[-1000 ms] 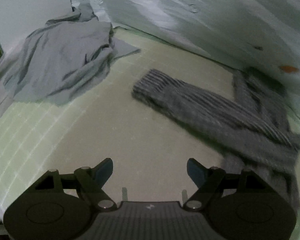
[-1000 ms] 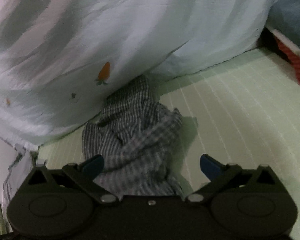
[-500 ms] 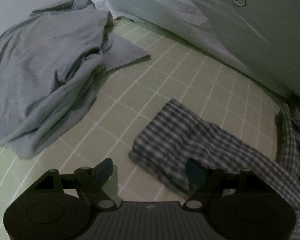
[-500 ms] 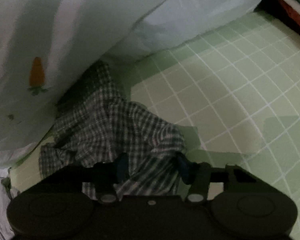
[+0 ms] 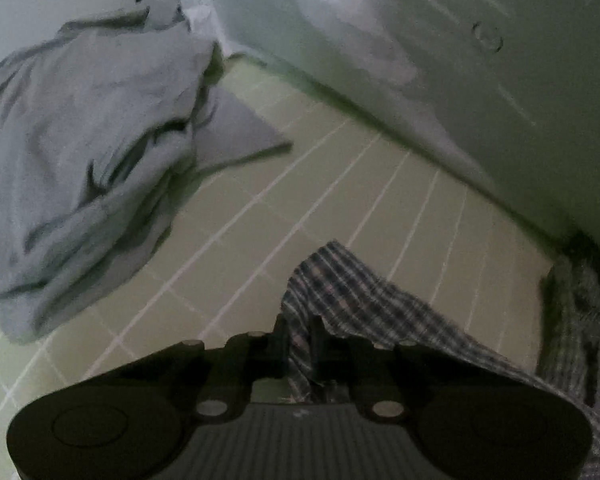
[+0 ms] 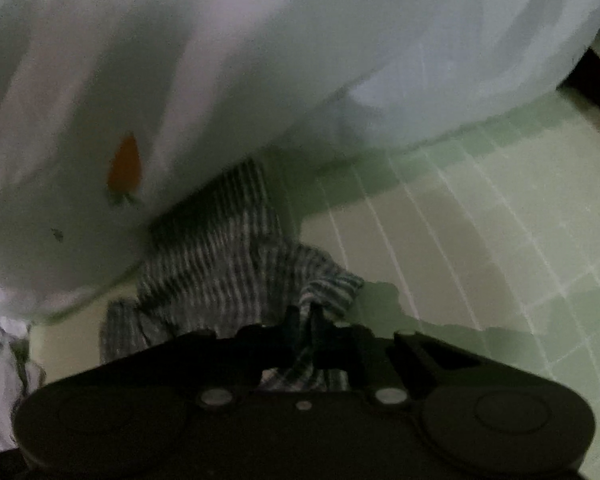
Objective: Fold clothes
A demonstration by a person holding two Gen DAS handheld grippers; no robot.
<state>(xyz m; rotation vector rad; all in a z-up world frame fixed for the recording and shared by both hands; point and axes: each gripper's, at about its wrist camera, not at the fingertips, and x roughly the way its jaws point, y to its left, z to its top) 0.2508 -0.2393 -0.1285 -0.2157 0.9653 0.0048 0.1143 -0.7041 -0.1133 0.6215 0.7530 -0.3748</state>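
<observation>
Both grippers are clamped on the same checked garment (image 5: 364, 300). Left gripper (image 5: 299, 344): fingers drawn nearly together, a pinch of the checked cloth between them, the end of the garment standing up in a peak just ahead of the fingertips. From there the cloth trails away to the right of this gripper and bunches near the white bedding (image 5: 440, 60) that rises beyond it. Ahead and to the left of this gripper, well apart from the checked cloth, a crumpled grey garment (image 5: 84, 168) lies in a heap on the green gridded mat (image 5: 340, 184). Right gripper (image 6: 306, 330): fingers likewise closed to a narrow gap on a gathered fold of the checked garment (image 6: 220, 264), which spreads forward and to the left of this gripper, its far end running under the white bedding (image 6: 260, 60). An orange carrot print (image 6: 126, 168) shows on that bedding. Bare green mat (image 6: 480, 240) lies to the right of this gripper. Both views are blurred.
</observation>
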